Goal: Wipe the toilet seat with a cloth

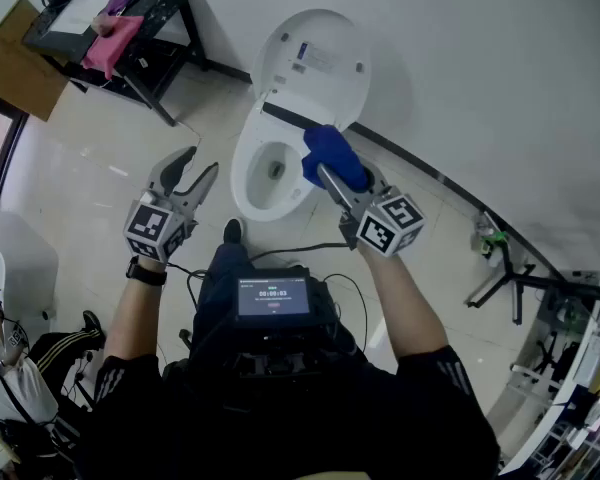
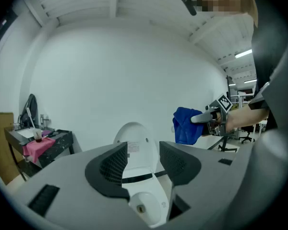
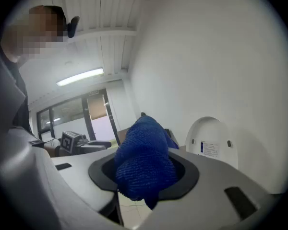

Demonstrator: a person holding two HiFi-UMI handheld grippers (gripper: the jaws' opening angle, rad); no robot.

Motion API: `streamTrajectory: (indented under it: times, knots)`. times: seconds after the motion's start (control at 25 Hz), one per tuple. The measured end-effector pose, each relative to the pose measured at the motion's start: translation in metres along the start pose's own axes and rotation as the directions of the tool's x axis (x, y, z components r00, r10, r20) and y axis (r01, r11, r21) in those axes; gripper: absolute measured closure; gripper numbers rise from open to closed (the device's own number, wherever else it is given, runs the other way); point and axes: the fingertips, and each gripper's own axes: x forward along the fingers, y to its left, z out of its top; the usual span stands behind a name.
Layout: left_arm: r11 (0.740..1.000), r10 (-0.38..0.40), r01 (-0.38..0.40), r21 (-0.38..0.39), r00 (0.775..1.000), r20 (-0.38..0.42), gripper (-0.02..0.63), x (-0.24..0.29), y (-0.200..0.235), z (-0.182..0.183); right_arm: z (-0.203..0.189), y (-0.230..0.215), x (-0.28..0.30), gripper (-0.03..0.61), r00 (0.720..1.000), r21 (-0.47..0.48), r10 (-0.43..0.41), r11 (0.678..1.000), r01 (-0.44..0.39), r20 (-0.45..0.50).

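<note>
A white toilet (image 1: 265, 193) stands against the wall with its lid (image 1: 315, 63) raised; the bowl (image 2: 145, 206) and lid (image 2: 134, 143) also show between the left jaws. My right gripper (image 1: 332, 168) is shut on a bunched blue cloth (image 1: 332, 153), held in the air over the right rear of the seat rim. That cloth (image 3: 145, 164) fills the right gripper view, and the lid (image 3: 211, 140) shows behind it. My left gripper (image 1: 193, 173) hangs open and empty left of the bowl. From the left gripper view, the cloth (image 2: 186, 125) is at the right.
A black table (image 1: 130, 33) with a pink cloth (image 1: 113, 43) stands at the far left by the wall. A cable (image 1: 280, 250) runs over the tiled floor before the toilet. A black stand (image 1: 510, 278) and shelving (image 1: 580, 368) are at the right. A person sits at the lower left.
</note>
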Motion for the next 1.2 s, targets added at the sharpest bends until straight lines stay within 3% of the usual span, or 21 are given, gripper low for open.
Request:
streamTrajectory:
  times: [0.36,0.72,1.0,1.2]
  knots:
    - [0.998,-0.052,0.050,-0.046,0.998,-0.031,0.397,0.036,0.035,-0.039,-0.037,-0.048,0.075,0.399,0.991,-0.079,-0.039,0.996,0.030,-0.127]
    - [0.988,-0.141,0.130,-0.085,0.981,-0.134,0.397,0.106,0.097,-0.109,-0.142,-0.129,0.204,0.399,0.943,-0.097,-0.060,0.995,0.029,-0.328]
    - [0.982,-0.160,0.136,-0.131,0.967,-0.197,0.397,0.164,0.136,-0.188,-0.271,-0.198,0.297,0.399,0.858,-0.171,-0.082,0.985,-0.007,-0.508]
    - [0.972,-0.165,0.122,-0.199,0.962,-0.217,0.396,0.208,0.154,-0.248,-0.354,-0.233,0.353,0.400,0.767,-0.236,-0.099,0.969,-0.070,-0.634]
